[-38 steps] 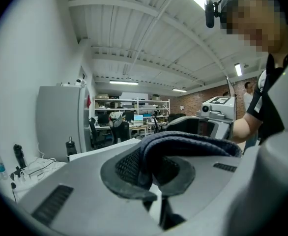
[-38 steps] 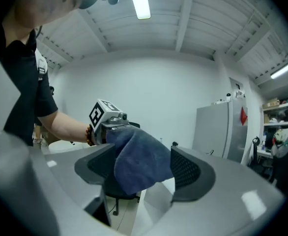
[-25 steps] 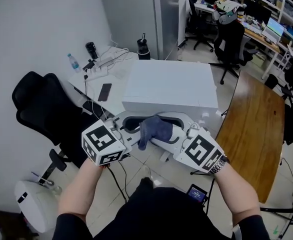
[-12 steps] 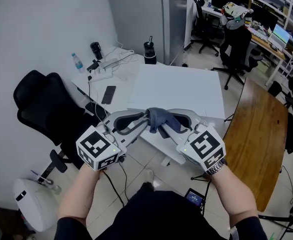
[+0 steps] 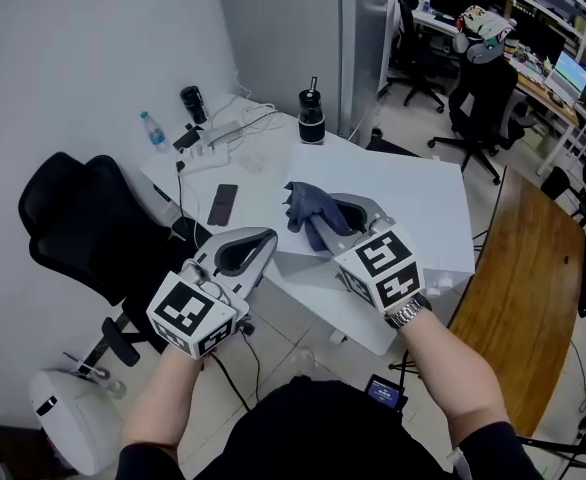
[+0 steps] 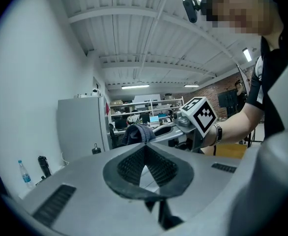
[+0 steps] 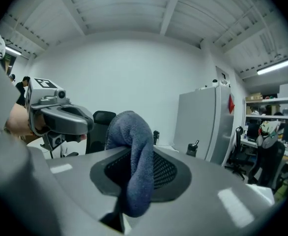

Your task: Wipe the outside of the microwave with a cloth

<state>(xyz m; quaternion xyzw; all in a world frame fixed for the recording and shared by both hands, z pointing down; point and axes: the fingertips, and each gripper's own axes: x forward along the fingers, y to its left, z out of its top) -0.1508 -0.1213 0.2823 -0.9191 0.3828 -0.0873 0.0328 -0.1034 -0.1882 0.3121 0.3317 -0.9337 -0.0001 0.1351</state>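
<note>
The white microwave [image 5: 403, 193] stands on a white table [image 5: 258, 158]. My right gripper [image 5: 313, 218] is over its near left corner, shut on a dark blue cloth [image 5: 306, 204] that bunches above the pads. In the right gripper view the cloth [image 7: 134, 132] hangs folded between the jaws of that gripper [image 7: 134, 154]. My left gripper [image 5: 269, 236] is lower left, apart from the cloth, with its tips together and nothing in them. In the left gripper view the left gripper [image 6: 145, 147] is shut, and the cloth [image 6: 136, 132] shows beyond it.
On the table left of the microwave lie a phone [image 5: 223, 204], a power strip with cables [image 5: 218, 128], a water bottle [image 5: 153, 128], a black tumbler [image 5: 190, 103] and a black flask [image 5: 311, 116]. A black office chair [image 5: 83, 218] stands at left, a wooden table [image 5: 518, 298] at right.
The cloth was between both grippers. Now only the right one has it and has carried it up and left over the microwave's corner. The left gripper has drawn back to the lower left.
</note>
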